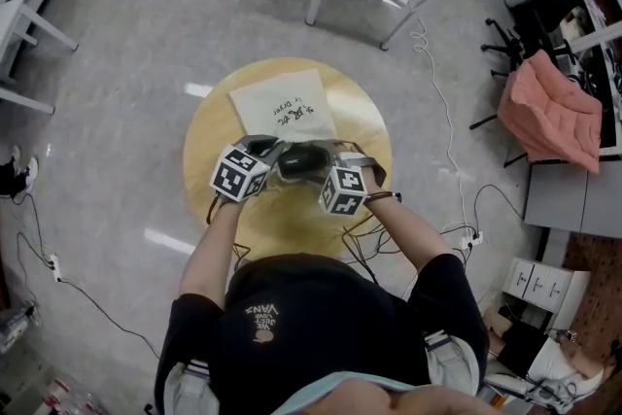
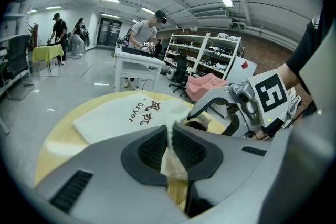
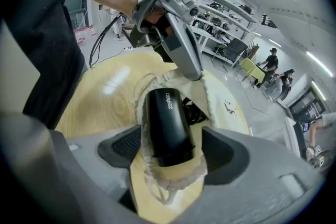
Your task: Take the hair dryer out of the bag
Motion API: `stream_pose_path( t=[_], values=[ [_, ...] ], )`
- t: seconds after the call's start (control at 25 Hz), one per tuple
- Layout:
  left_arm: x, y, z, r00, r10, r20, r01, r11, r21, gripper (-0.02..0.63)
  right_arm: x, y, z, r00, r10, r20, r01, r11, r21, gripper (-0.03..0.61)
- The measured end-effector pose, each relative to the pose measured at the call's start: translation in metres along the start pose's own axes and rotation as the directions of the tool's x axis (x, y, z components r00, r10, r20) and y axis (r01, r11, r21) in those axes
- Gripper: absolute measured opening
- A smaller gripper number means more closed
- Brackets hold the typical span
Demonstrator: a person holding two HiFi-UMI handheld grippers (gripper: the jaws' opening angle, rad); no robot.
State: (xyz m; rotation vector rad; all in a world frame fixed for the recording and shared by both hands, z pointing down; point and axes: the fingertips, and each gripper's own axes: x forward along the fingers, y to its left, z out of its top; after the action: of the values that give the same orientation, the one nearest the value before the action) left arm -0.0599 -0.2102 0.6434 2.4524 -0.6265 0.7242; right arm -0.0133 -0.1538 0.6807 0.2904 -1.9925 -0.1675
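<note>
Head view has the bag (image 1: 282, 107) on the table (image 1: 209, 126) from its middle toward the far edge, the hair dryer (image 1: 299, 160) in its near mouth; left gripper view shows the left gripper (image 2: 170, 136) pinching the bag's rim; right gripper view shows the right gripper (image 3: 170, 152) spread wide either side of the hair dryer.

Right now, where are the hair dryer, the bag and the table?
hair dryer (image 3: 167, 126): right gripper view, middle of its black body.
bag (image 1: 274, 95): head view, plain white cloth near the print.
table (image 1: 364, 126): head view, bare wood on its right side.
</note>
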Motion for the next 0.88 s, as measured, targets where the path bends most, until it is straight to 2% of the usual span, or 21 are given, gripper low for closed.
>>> stream_pose_path(
  t=[0.32, 0.88],
  values=[
    [0.0, 0.004, -0.001, 1.0, -0.008, 0.002, 0.008, 1.0, -0.006, 0.043, 0.01, -0.001, -0.006, 0.993, 0.09, -0.075, -0.096, 0.992, -0.084, 0.359],
    [0.001, 0.012, -0.005, 1.0, -0.014, 0.001, 0.014, 1.0, -0.018, 0.043, 0.036, 0.006, -0.013, 0.965, 0.201, -0.166, -0.221, 0.969, -0.108, 0.357]
  ],
)
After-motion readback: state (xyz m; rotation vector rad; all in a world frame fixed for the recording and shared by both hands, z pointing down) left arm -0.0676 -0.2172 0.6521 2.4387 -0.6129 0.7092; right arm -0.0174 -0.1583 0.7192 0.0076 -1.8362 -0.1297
